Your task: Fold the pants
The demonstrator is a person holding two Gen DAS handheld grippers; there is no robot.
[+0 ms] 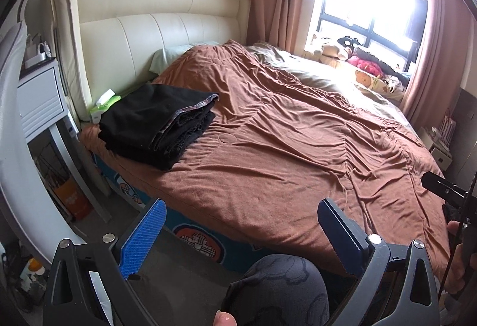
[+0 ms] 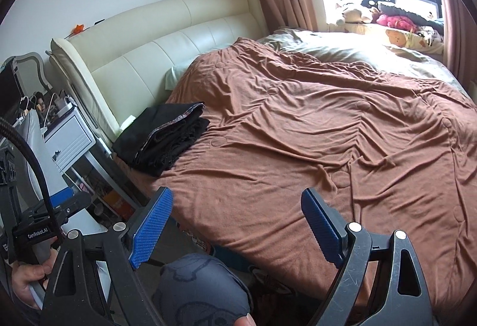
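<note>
Right now your left gripper hangs with its blue pads spread wide and nothing between them, held off the near edge of the bed. Your right gripper is likewise spread and holds nothing, over the same edge. The black pants lie folded in a thick stack on the brown blanket, near the cream headboard at the bed's left side, well apart from both grippers. A green tissue pack sits just behind them.
</note>
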